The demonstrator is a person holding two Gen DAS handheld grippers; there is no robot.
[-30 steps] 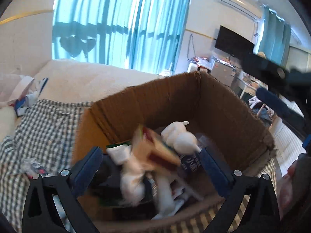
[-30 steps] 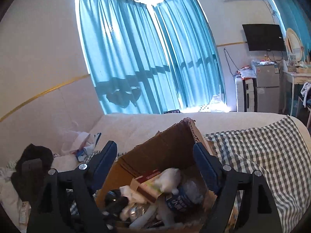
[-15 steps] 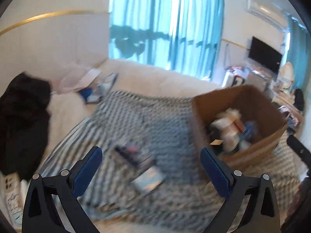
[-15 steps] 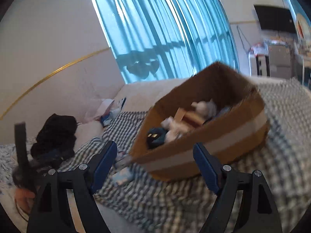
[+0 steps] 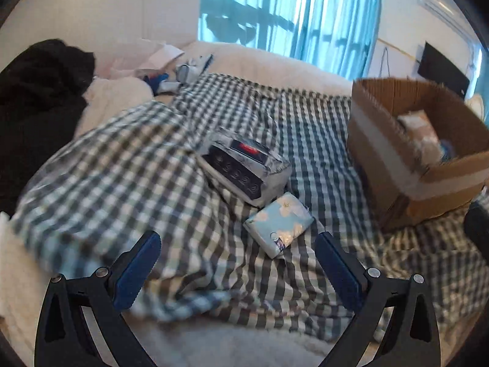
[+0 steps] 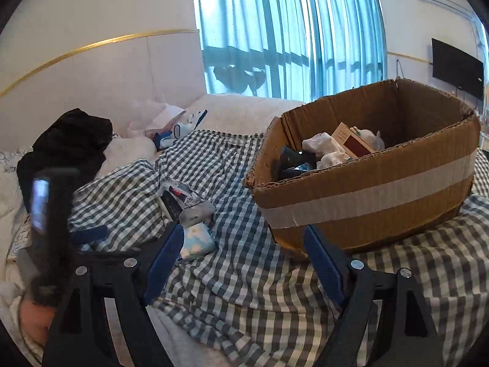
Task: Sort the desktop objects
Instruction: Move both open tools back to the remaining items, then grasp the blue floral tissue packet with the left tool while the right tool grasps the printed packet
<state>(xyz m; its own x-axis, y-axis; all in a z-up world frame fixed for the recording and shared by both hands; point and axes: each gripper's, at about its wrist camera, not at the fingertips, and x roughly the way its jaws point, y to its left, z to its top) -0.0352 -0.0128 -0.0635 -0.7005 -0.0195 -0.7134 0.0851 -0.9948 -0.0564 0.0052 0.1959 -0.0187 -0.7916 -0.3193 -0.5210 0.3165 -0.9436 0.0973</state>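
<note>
Two packs lie beside the cardboard box (image 5: 394,165); floral pack (image 5: 279,224) sits ahead of the left gripper (image 5: 237,263), nearer than the right gripper (image 6: 241,257), both spread empty

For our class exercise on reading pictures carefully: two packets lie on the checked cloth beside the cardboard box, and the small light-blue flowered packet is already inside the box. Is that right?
Not quite. The light-blue flowered packet is not in the cardboard box; it lies on the checked cloth next to the dark and silver packet, beside the box. The left wrist view shows this.
</note>
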